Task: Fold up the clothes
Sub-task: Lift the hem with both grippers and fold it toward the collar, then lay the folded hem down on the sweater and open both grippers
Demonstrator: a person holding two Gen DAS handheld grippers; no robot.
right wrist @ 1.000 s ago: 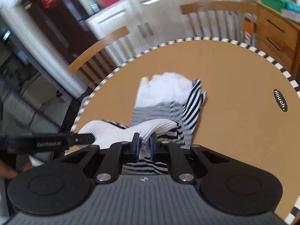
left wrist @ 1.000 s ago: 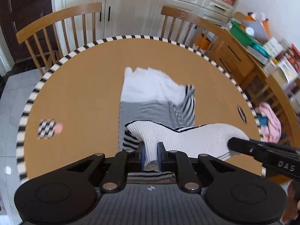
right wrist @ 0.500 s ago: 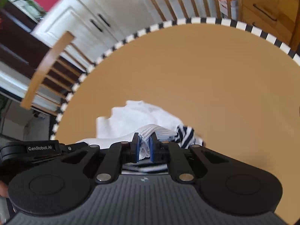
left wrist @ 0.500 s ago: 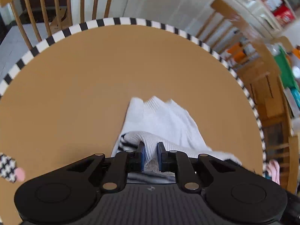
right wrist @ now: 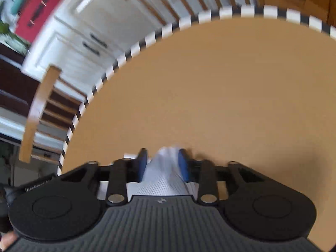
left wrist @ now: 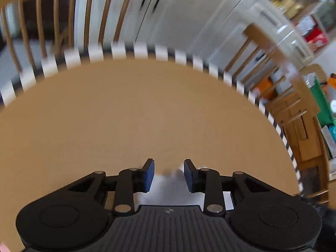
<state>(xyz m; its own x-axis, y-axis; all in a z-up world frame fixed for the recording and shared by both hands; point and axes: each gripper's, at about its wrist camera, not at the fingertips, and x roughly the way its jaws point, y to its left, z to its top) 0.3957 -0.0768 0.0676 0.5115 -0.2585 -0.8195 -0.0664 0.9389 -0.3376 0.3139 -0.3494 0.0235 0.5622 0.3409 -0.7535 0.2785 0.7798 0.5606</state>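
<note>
Matt tan table top with a black-and-white striped rim, ribbed white knit cloth, matt black plastic gripper bodies with blue pads, wooden chairs, glossy white cabinet doors

Garment mostly hidden under grippers; chairs motion-blurred.

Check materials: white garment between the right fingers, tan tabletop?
White ribbed garment: looks like soft knit, cotton or similar, judging by fine parallel ribs and a matte surface. Tan round table: smooth, matte, no grain visible, so laminate or a mat rather than bare wood; hard to tell which. Its rim is black-and-white striped.
</note>
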